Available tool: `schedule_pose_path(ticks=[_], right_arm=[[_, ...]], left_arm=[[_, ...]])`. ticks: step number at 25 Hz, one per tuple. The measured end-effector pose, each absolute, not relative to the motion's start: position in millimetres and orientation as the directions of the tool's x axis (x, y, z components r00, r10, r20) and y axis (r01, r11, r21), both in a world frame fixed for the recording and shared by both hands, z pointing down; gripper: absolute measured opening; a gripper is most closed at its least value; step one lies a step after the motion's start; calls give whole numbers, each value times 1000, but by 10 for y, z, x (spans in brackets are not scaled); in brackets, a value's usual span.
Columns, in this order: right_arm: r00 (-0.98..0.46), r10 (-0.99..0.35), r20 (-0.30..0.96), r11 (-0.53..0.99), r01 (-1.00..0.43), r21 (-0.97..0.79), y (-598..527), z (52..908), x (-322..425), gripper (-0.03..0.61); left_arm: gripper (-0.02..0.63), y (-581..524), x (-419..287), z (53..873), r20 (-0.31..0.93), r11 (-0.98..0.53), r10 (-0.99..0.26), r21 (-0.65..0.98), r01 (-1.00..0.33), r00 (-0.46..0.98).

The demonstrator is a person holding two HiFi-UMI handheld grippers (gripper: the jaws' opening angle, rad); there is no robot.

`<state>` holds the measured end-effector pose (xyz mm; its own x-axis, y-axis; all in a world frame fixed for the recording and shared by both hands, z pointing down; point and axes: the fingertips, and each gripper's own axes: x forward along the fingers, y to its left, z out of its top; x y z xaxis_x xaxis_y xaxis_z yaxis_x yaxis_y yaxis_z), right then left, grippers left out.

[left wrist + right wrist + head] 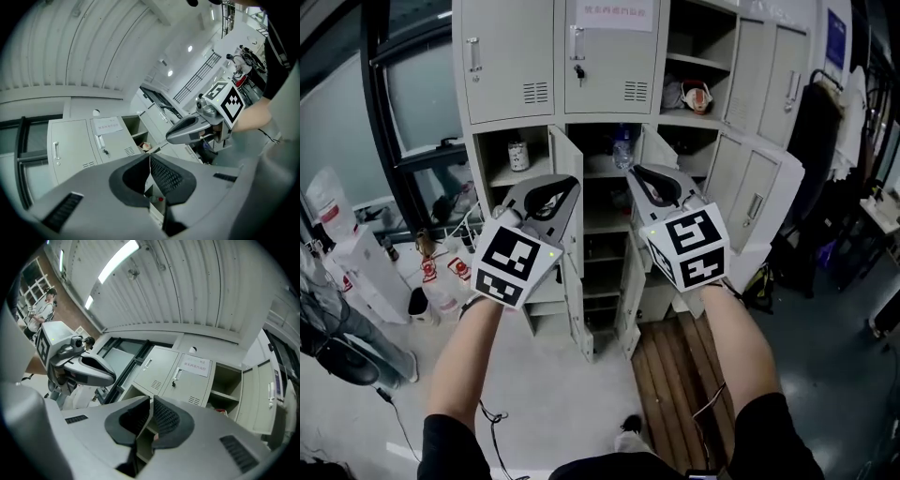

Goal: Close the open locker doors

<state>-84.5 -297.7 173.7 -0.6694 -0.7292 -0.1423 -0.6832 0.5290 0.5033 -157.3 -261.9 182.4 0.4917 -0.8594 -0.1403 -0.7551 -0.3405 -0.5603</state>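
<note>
A grey locker bank [609, 56] stands ahead of me. Its two upper doors at left and middle are closed. Below them, two doors [570, 253] [632, 281] swing out toward me around shelved compartments. More doors [759, 202] [783, 66] hang open on the right. My left gripper [565, 183] and right gripper [635, 173] are raised side by side in front of the lower middle compartment, apart from the doors. Both are shut with nothing between the pads. The left gripper view shows its closed jaws [150, 157] and the right gripper [187, 129] beside them. The right gripper view shows its closed jaws [151, 399] and the left gripper [89, 371].
A can [518, 155] sits in the open lower left compartment, a bottle [622, 150] in the middle one. White jugs [441, 281] and a cable lie on the floor at left. A wooden pallet [675, 375] lies below the lockers. Dark clothing [820, 141] hangs at right.
</note>
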Motion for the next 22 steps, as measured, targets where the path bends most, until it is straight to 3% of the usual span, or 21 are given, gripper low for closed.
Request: schedule_pose_path(ticks=[7,16,22], right_arm=[[-625,-774,-100,514,-713,477,-2324,2248,-690,49],[-627,-775,-73,547,-725,418,-1938,2579,-463,48],[-623,-779,-71,544,-729,416,-1941,2660,79,48]], left_arm=[[21,-2070,-1503,2462,-123,-446,-828,-447,-775,547],[21,-1641,-1407,2710,-145,-411,-849,-424,-807,509],[21,-1659,-890,2810,-158,-399,-855,-410,-820,494]])
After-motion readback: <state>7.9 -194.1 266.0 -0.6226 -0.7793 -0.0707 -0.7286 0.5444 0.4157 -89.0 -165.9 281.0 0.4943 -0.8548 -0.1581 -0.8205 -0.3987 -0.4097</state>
